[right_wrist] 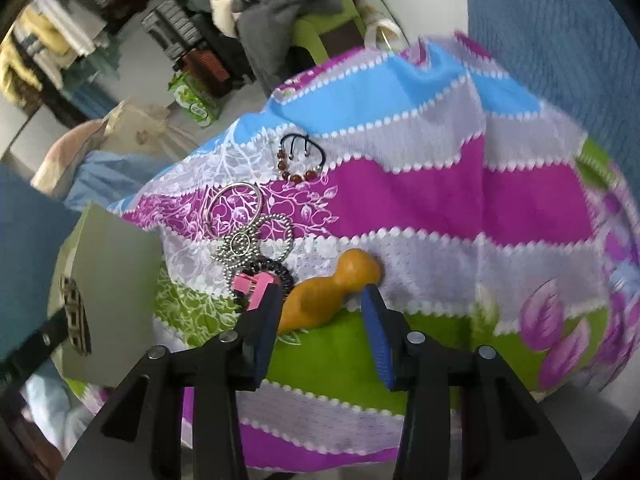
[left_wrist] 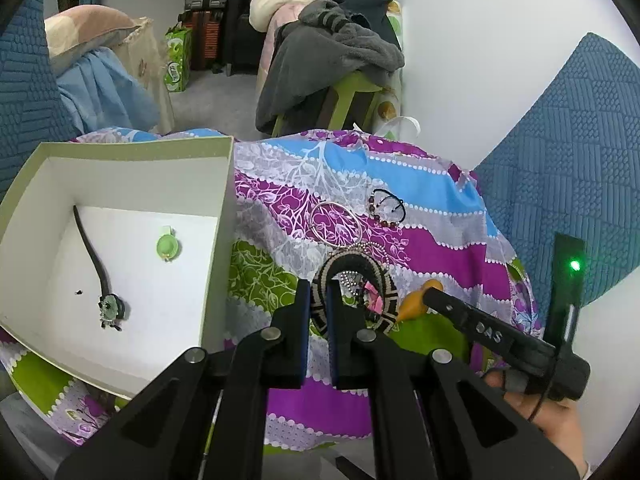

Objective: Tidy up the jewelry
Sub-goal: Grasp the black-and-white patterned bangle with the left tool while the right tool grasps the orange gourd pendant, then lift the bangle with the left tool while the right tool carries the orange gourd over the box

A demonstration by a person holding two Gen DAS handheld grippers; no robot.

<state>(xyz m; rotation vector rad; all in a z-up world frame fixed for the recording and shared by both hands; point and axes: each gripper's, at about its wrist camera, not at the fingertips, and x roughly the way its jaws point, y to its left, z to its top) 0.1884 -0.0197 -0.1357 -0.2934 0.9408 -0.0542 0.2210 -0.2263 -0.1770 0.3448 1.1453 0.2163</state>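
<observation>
R hand-held gripper [right_wrist: 320, 312] unclenched, jaws straddling the orange wooden piece [right_wrist: 332, 292] on the bed cover [right_wrist: 400, 192]; long axis runs near-left to far-right. L hand-held gripper [left_wrist: 318, 304] clamped on woven bangle [left_wrist: 356, 292], box [left_wrist: 120, 248] to its left.

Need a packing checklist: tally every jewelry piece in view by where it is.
In the white box: 2, dark corded pendant, green charm.
Held in the left tool: 1, woven black-and-cream bangle.
On the cloth: 5, silver bangle, red bead bracelet, ball chain, pink-and-black coil band, orange wooden piece.
Total: 8
</observation>
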